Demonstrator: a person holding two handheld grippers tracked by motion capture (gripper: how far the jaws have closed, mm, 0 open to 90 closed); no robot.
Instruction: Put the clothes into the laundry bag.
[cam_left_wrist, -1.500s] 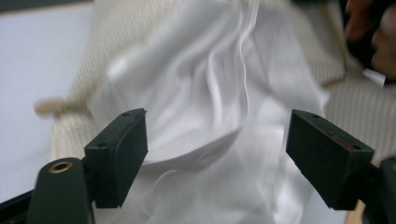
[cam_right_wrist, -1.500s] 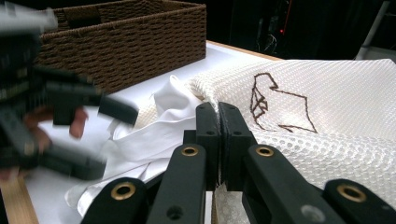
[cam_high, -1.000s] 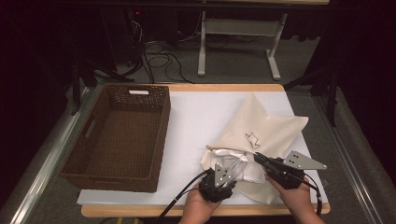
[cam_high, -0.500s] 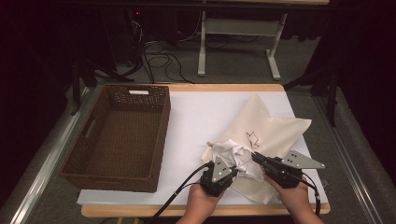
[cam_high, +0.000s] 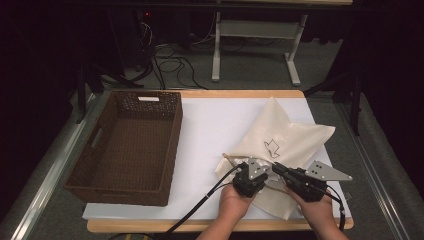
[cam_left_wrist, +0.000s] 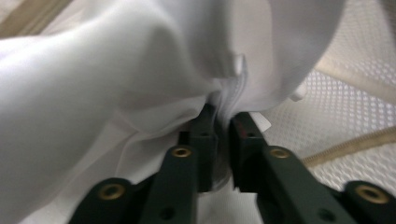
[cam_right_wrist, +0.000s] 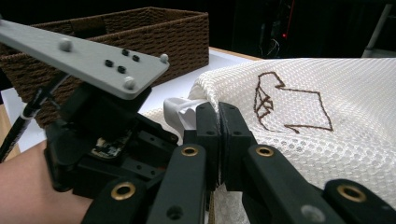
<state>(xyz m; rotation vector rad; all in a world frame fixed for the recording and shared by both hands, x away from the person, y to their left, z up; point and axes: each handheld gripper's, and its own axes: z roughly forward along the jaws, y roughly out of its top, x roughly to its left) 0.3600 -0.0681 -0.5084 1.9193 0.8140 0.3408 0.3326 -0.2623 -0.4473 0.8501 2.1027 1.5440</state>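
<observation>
A cream mesh bag (cam_high: 290, 137) with a brown stitched emblem lies on the right of the white mat. My right gripper (cam_high: 276, 168) is shut on the bag's near edge (cam_right_wrist: 210, 88); its jaws meet at the tips (cam_right_wrist: 218, 109). My left gripper (cam_high: 241, 166) sits just left of it at the bag's mouth, pinching a bunched white cloth (cam_left_wrist: 116, 70). The left jaws (cam_left_wrist: 223, 116) have just been opening slightly, with the cloth still squeezed between them. Mesh (cam_left_wrist: 345, 107) shows behind the cloth. A bit of the white cloth (cam_right_wrist: 180, 109) peeks beside the right jaws.
A brown woven basket (cam_high: 172, 135) stands on the left of the mat, and nothing can be seen inside it. The white mat (cam_high: 215, 125) covers a wooden table. Beyond the far edge are a floor with cables and a metal stand.
My left gripper has moved away from me and to the right with the white cloth, closer to the right gripper at the bag's mouth. Less white cloth shows outside the bag. The right hand stayed still.
</observation>
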